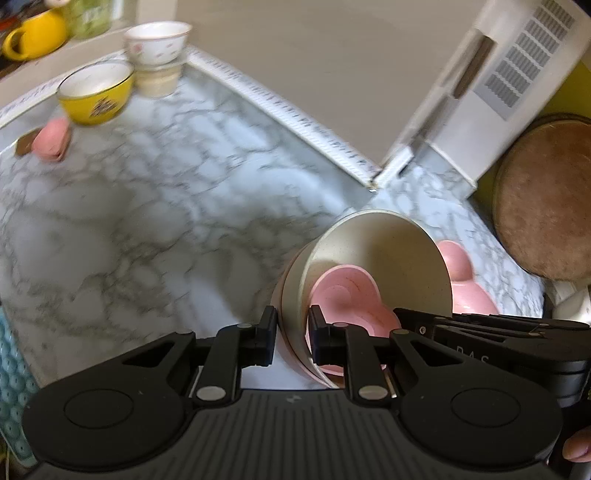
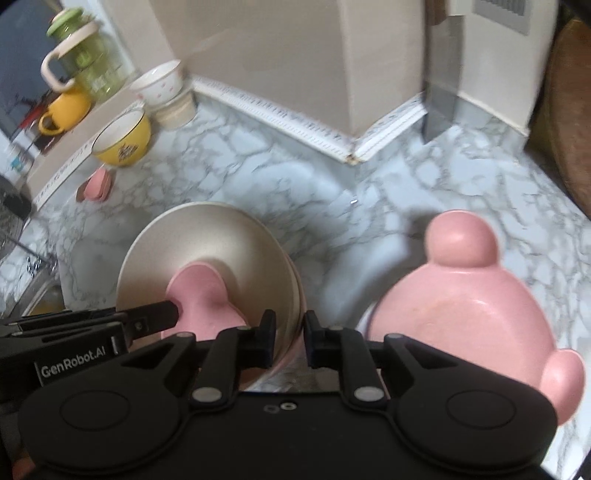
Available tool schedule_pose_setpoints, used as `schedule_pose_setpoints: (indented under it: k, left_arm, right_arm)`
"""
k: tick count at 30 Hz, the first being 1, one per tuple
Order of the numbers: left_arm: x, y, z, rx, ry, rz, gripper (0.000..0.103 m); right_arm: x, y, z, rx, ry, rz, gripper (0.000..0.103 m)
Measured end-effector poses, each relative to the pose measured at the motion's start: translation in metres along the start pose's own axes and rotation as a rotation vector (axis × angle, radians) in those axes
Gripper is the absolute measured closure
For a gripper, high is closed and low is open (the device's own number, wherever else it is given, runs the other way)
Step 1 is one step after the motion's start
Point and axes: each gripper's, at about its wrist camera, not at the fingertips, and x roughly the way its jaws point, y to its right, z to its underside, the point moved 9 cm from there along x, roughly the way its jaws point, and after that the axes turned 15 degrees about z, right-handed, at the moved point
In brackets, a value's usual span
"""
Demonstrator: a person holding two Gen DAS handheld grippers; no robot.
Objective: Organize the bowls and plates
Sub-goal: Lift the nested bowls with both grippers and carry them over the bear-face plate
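A stack of cream bowls (image 1: 399,251) hangs tilted above the marble counter, with a pink bear-shaped dish (image 1: 351,295) lying inside the top bowl. My left gripper (image 1: 293,336) is shut on the stack's near rim. In the right wrist view, the same stack (image 2: 207,240) has its opposite rim pinched by my right gripper (image 2: 290,339), also shut. The left gripper's fingertip (image 2: 162,314) reaches in from the left there. A second pink bear-shaped dish (image 2: 461,306) lies on the counter to the right of the stack.
At the counter's far left stand a yellow bowl (image 1: 96,94), a white bowl on beige bowls (image 1: 157,42) and a small pink object (image 1: 51,140). A yellow mug (image 1: 35,35) sits on the ledge. A round wooden board (image 1: 546,199) and a white unit (image 1: 498,85) stand right. A sink (image 2: 37,295) lies left.
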Motion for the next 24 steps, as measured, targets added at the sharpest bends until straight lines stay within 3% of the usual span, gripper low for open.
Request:
schedule_pose_setpoints:
  k: [12, 24]
  left_arm:
    - [0.036, 0.092, -0.009, 0.164, -0.053, 0.110, 0.086]
    - [0.088, 0.144, 0.022, 0.257, -0.190, 0.171, 0.086]
  right_arm:
    - [-0.026, 0.087, 0.006, 0.133, 0.043, 0.119, 0.087]
    - [-0.015, 0.153, 0.037, 0.253, -0.039, 0.196, 0.087]
